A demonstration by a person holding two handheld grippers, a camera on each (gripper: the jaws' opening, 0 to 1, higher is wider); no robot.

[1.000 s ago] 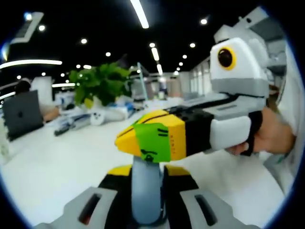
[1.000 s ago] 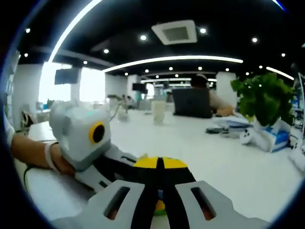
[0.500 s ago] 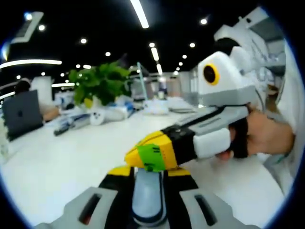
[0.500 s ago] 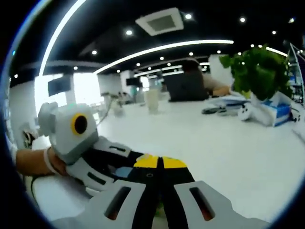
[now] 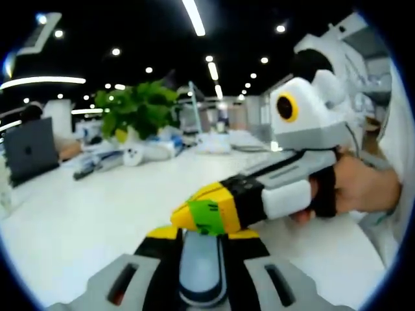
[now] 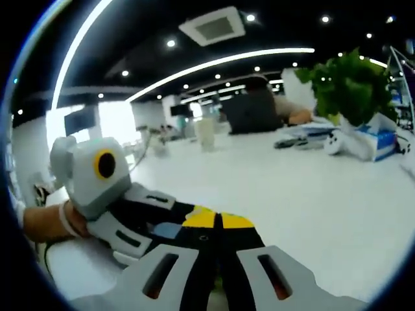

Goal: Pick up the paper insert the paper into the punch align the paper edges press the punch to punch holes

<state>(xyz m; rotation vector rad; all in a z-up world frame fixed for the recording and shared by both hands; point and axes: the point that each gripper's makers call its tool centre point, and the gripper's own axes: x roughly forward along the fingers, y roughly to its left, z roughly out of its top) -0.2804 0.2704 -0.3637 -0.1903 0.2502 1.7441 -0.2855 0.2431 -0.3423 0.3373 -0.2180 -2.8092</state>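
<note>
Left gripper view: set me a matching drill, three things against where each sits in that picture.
Things:
1. plant
2. laptop
3. right gripper

Places:
a. far left edge of the picture
b. reaching in from the right, tips near the centre
c. left of centre, further back across the table

Pairs: 1-c, 2-a, 3-b.

White table point(image 5: 78, 220) lies open ahead — right gripper point(image 5: 211, 210) crosses just beyond the left gripper's jaws.
</note>
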